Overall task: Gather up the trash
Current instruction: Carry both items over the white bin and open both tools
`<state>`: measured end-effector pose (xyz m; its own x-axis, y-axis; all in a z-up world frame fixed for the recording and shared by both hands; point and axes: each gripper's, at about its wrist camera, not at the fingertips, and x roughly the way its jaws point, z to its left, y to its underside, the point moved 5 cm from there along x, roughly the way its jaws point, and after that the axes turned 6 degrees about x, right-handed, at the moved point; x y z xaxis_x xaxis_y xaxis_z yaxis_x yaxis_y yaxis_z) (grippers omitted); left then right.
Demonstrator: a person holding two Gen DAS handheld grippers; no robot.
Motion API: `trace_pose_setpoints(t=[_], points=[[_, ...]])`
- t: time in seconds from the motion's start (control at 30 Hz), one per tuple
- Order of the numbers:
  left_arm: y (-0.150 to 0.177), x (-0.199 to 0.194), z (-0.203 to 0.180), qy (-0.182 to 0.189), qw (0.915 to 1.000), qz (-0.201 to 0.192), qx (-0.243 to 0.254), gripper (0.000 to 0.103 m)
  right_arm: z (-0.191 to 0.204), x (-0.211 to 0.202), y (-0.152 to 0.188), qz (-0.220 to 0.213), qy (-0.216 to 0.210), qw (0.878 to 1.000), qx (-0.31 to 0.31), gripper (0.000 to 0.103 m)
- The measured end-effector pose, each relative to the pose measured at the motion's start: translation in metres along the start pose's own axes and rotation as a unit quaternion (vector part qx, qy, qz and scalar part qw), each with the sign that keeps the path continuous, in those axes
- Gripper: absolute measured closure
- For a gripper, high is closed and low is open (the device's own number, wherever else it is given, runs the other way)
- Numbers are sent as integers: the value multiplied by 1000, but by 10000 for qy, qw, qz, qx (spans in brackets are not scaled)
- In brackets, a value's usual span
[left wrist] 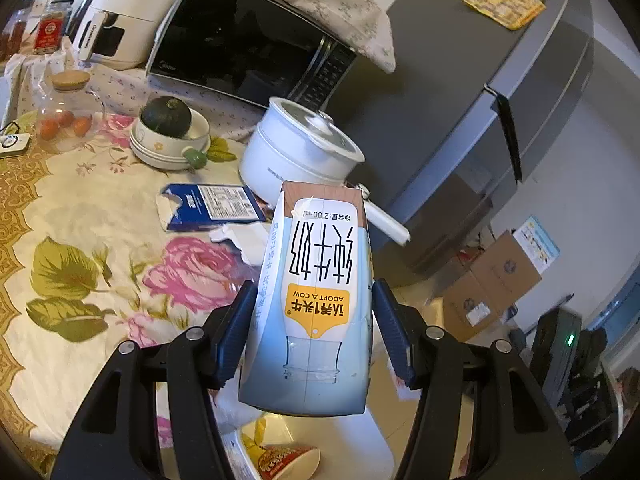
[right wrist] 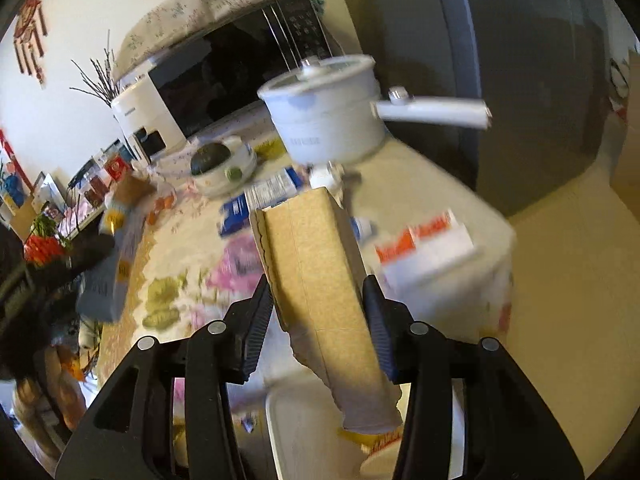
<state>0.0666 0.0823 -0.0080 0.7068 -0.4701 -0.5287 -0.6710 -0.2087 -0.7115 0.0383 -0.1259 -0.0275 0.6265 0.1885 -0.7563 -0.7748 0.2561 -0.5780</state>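
Plainly, the milk carton (left wrist: 310, 300) sat clamped between the pads of the left gripper (left wrist: 312, 332), held off the table with its printed face upside down toward the camera. It looked like coated paperboard: smooth, a little glossy, likely slippery, and probably light if empty. Its flat sides gave the pads a fair seat, though a hollow carton would likely buckle under a hard squeeze, so the grip across the lower body seemed sensible.

Meanwhile the right gripper (right wrist: 318, 320) had its jaws about half open around a piece of brown cardboard (right wrist: 320, 280), folded, torn at its near end, matte and fibrous. The left pad lay against its edge; whether the right pad pressed on it could not be told through the blur. Cardboard of this kind should be stiff along the fold, soft at the tear, and very light.

More scraps lay on the table (left wrist: 72, 216), which wore a flowered cloth: a torn blue packet (left wrist: 212, 208) beside the white pot (left wrist: 296, 152) with its glass lid, and an orange and white box (right wrist: 424, 248) near the table's corner. Farther back stood a bowl (left wrist: 168, 144) holding a dark green squash, a black microwave (left wrist: 248, 44) under a patterned cover, and a grey fridge (left wrist: 500, 92).
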Motion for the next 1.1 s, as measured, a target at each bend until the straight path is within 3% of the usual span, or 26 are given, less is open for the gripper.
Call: trace_pose_setpoints(t=[0.27,0.3,0.37,0.5,0.7,1.0,1.07,1.1], points=[[46,5,-22,129,9991,374,119,45,-33,0,69,584,351,9974,229,53],[53,5,-25,149,9989,433,121,45,-35,-2,72,571,367,9974,248,47],[64,6,-29,178,9985,507,124,45,-41,-9,78,474,448,9974,295,35],[87,6,-40,250,9974,653,148,44,-63,-24,71,-10,1078,9938,274,25],[120,18,-58,334,9939,1022,259,44,-95,-40,63,-705,2199,9729,120,14],[161,40,-76,310,9842,1646,573,44,-121,-51,59,-853,2632,9605,294,9],[166,43,-78,301,9823,1745,613,41,-123,-52,59,-847,2637,9603,336,9],[167,44,-78,299,9819,1768,613,34,-123,-50,59,-838,2636,9604,340,9]])
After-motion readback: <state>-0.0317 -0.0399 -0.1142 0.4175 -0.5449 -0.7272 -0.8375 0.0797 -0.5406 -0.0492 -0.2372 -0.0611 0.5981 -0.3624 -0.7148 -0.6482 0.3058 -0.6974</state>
